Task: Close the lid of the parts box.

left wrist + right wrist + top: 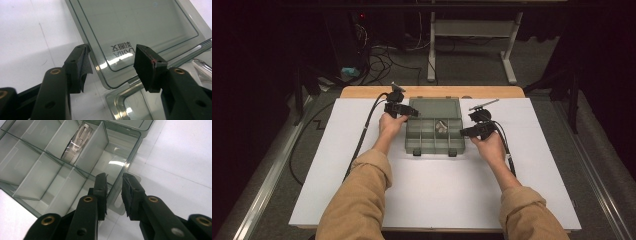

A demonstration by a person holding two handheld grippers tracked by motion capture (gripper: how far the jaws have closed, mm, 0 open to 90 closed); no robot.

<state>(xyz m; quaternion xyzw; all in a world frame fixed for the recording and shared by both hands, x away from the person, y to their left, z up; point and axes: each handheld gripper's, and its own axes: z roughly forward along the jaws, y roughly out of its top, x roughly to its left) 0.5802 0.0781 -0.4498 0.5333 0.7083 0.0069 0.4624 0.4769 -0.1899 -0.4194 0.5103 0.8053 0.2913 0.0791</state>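
Observation:
A clear grey compartment box (434, 142) lies open on the white sheet (437, 195), with its lid (434, 107) folded back flat. One compartment holds a shiny metal part (442, 126), also visible in the right gripper view (76, 142). My left gripper (409, 111) is at the lid's left corner. There its jaws (112, 67) stand open on either side of the lid (140, 25) corner without touching it. My right gripper (463, 131) is at the box's right side, its jaws (114, 187) closed over the box's wall (125, 160), one pad inside and one outside.
The white sheet covers a wooden table (362, 92) and has wide bare areas in front of and beside the box. Black cables (362, 135) trail from both grippers. A white desk frame (472, 30) and loose cables (382, 60) stand on the floor beyond.

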